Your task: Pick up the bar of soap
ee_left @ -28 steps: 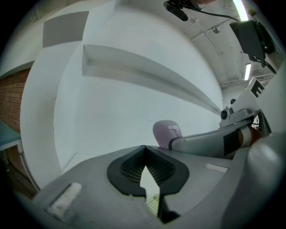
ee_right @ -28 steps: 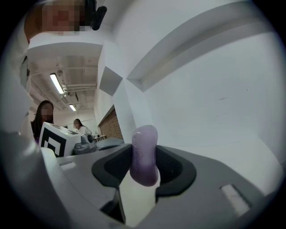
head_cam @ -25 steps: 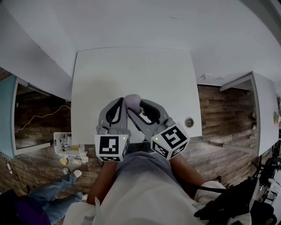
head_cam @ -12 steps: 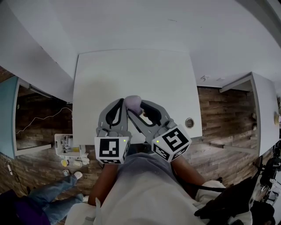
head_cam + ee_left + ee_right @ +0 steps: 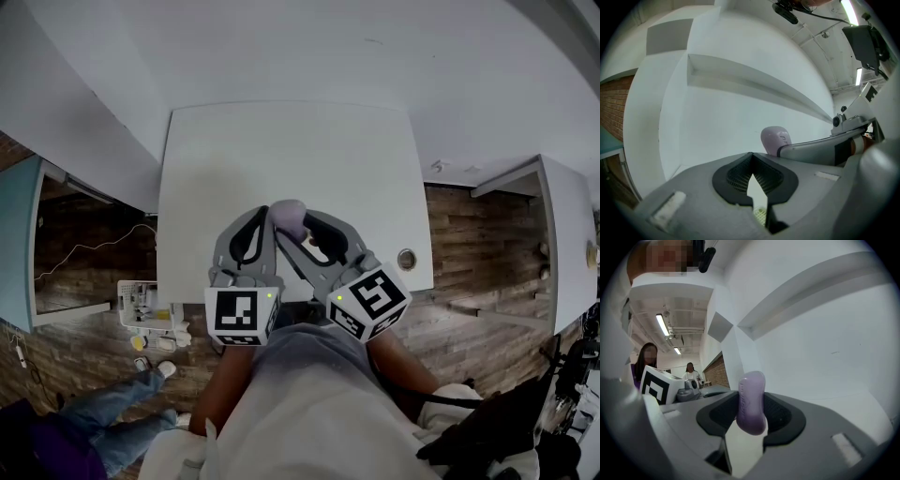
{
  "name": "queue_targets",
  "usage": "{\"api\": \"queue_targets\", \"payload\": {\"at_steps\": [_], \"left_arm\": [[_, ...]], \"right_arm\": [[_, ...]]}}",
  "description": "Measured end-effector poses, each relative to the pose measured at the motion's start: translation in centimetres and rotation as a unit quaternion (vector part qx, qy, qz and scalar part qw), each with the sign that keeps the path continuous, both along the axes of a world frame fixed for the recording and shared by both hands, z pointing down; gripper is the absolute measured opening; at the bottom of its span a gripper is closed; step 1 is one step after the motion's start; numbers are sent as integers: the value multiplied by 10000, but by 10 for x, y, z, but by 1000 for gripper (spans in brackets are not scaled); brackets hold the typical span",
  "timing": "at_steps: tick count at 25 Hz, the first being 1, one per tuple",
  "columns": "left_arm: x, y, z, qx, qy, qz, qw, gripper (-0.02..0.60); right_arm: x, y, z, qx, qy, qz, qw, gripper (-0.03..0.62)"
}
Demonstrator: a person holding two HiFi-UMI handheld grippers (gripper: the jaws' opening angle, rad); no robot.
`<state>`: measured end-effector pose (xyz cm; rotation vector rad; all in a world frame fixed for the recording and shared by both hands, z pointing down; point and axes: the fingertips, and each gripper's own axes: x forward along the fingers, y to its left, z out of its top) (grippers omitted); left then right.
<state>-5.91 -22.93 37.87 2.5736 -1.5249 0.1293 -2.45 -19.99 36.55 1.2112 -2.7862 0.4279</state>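
Observation:
The bar of soap (image 5: 286,220) is lilac and rounded, and it stands on edge between the pads of my right gripper (image 5: 751,409), which is shut on it above the white table (image 5: 281,150). In the right gripper view the soap (image 5: 751,401) sticks up past the fingertips. My left gripper (image 5: 263,223) sits just left of the soap with its jaws shut and nothing in them. From the left gripper view (image 5: 752,158) the soap (image 5: 776,139) shows just beyond and to the right, with a right gripper finger (image 5: 811,151) against it.
A small round metal piece (image 5: 406,259) sits near the table's front right corner. A cart of small items (image 5: 142,305) and a person's legs in jeans (image 5: 103,422) are on the wooden floor at left. Other white tables (image 5: 567,234) flank this one.

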Motion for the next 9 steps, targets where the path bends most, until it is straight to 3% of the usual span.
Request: {"api": "queue_targets", "payload": {"at_steps": [9], "left_arm": [[0,5,-1,3,9,31,10000,-5]], "right_arm": [[0,5,-2,14,10,18,10000,167]]}}
